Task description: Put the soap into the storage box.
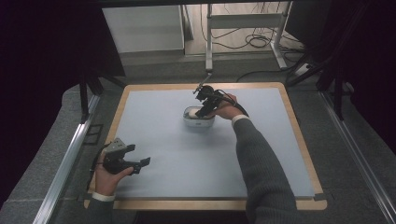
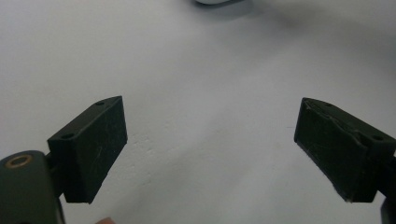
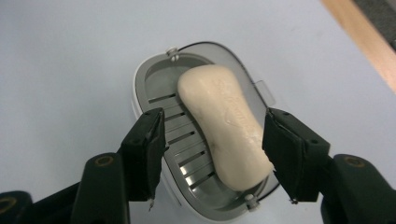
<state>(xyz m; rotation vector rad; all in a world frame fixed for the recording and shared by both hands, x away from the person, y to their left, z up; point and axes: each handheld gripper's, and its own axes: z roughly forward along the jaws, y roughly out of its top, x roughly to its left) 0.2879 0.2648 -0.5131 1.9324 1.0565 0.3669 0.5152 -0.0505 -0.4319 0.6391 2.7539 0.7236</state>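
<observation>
A white oval soap dish [image 1: 196,122] with a grey slotted insert [image 3: 187,156] stands on the mat a little beyond the table's middle. A cream bar of soap [image 3: 224,123] lies slanted in it, toward one side. My right gripper [image 1: 203,111] hangs over the dish, open, its jaws either side of the soap [image 3: 215,156]; one pad sits close to the bar, the other is apart from it. A smoky clear lid [image 3: 245,70] stands open behind the soap. My left gripper [image 1: 144,164] rests near the front left, open over bare mat [image 2: 210,144].
A pale blue mat [image 1: 187,158] covers the wooden table [image 1: 205,204]. Metal rails [image 1: 70,154] run along both sides. A white frame leg [image 1: 208,42] and loose cables [image 1: 254,42] lie on the floor beyond the far edge. The dish's edge [image 2: 212,2] shows in the left gripper view.
</observation>
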